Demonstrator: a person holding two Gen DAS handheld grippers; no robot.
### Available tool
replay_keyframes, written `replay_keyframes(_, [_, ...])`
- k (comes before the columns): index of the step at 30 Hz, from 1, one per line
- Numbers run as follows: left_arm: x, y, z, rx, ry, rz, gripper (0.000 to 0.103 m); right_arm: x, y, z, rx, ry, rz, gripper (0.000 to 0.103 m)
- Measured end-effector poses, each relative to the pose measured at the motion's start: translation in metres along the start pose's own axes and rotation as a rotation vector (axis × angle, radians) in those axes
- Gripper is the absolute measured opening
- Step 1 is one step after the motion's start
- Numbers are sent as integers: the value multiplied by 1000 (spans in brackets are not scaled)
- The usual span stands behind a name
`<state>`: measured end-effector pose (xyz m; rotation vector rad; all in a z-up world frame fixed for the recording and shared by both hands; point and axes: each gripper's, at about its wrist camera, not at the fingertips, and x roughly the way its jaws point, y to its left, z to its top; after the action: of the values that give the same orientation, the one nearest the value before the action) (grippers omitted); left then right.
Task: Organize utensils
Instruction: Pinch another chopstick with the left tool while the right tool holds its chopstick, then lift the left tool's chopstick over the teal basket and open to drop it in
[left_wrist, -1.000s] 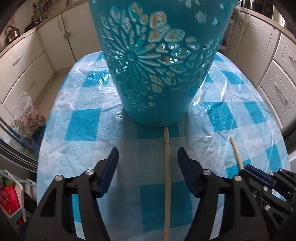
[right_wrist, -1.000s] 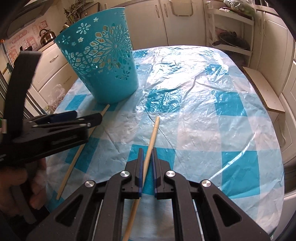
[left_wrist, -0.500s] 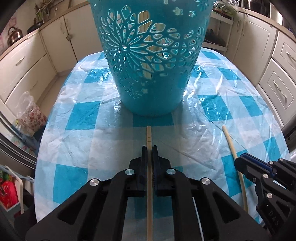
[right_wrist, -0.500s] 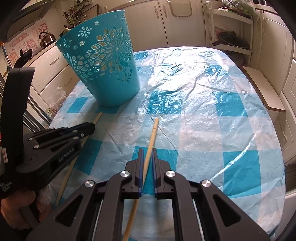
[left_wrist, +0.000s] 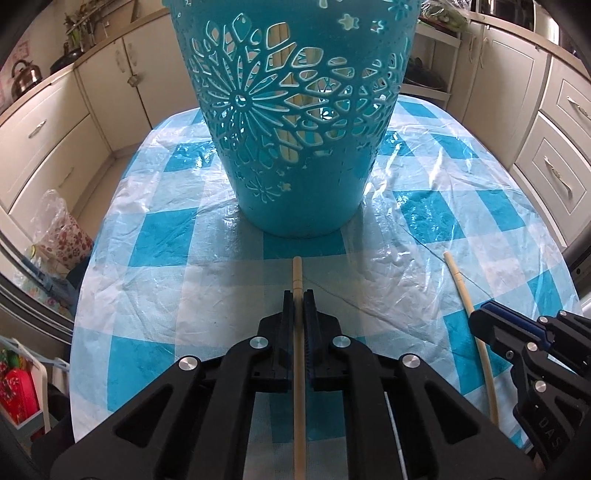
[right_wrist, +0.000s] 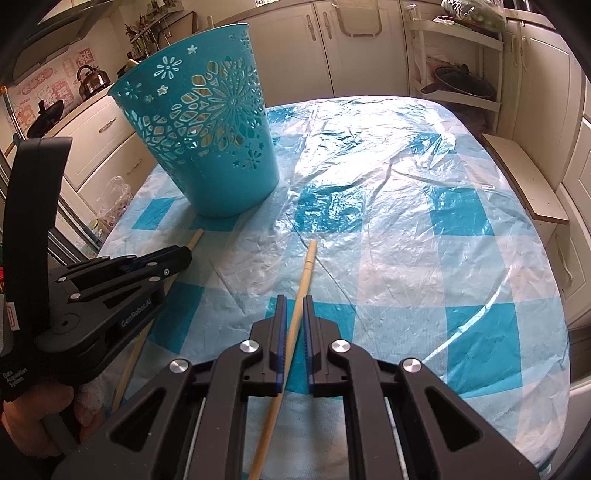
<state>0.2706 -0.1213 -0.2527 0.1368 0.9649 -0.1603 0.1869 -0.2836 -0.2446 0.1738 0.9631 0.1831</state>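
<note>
A teal cut-out basket (left_wrist: 295, 122) stands on the blue-checked table; it also shows in the right wrist view (right_wrist: 207, 147). Pale sticks show inside it through the holes. My left gripper (left_wrist: 298, 295) is shut on a wooden chopstick (left_wrist: 297, 273) that points at the basket's base. My right gripper (right_wrist: 291, 301) is shut on a second chopstick (right_wrist: 306, 266), which lies low over the cloth. In the left wrist view the right gripper (left_wrist: 480, 317) sits at the right with its chopstick (left_wrist: 458, 280). In the right wrist view the left gripper (right_wrist: 181, 258) sits at the left.
The table (right_wrist: 406, 206) is covered with crinkled clear plastic over a checked cloth. Cream kitchen cabinets (left_wrist: 48, 140) ring the table. A wooden bench (right_wrist: 524, 177) stands at the right. A flowered bag (left_wrist: 62, 236) sits on the floor at the left.
My left gripper went from open around its chopstick to shut on it, and drew back a little from the basket. My right gripper stayed shut on its chopstick.
</note>
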Motion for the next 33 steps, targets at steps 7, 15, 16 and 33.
replay_keyframes(7, [-19,5,-4,-11,-28,-35,5,3,-2,-1,-2,4,-14,10])
replay_keyframes(15, [-111,39,0,-116,-210,-192,5,2,0,-3,1,-1,-22,10])
replay_keyframes(16, [-125,44,4,-129,-247,-209,5,2,0,-3,1,-2,-23,10])
replay_keyframes(33, [-210,68,132,-255,-725,-250,5,1,-7,-1,42,5,-10,10])
